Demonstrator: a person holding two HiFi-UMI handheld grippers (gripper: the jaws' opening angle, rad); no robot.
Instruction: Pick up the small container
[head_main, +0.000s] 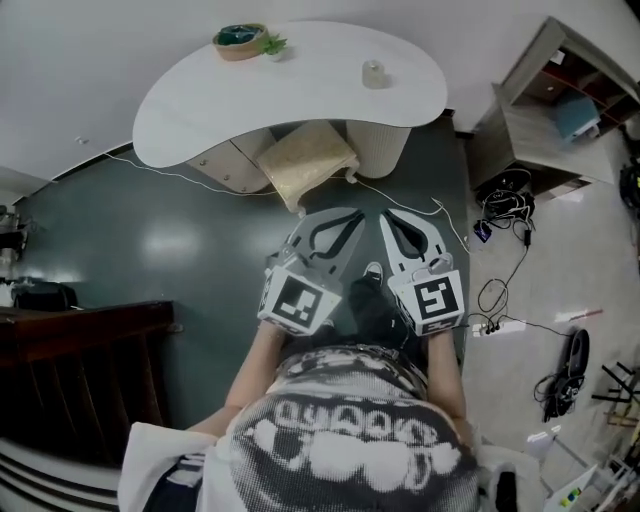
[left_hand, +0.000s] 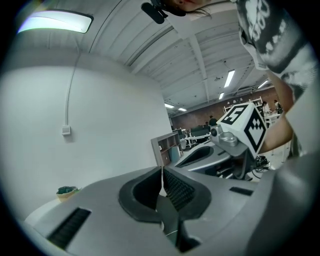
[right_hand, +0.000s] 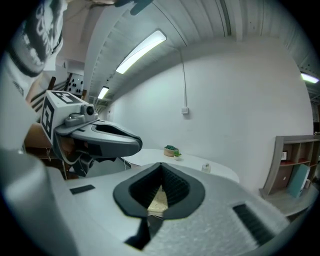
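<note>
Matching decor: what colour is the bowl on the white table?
The bowl is tan, teal inside; head view.

head view: overhead, steeply down; white table (head_main: 200, 110) far, 12 o'clock.
left gripper view: on left gripper (left_hand: 161, 172), along its jaws, toward wall (left_hand: 100, 125).
right gripper view: on right gripper (right_hand: 161, 170), toward table.
shared: green bowl (head_main: 240, 40), all three.

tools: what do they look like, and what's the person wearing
Both the left tool and right tool are light grey shells with black ribbed pads and a white cube of black square markers. The person's shirt is black-and-white patterned.
</note>
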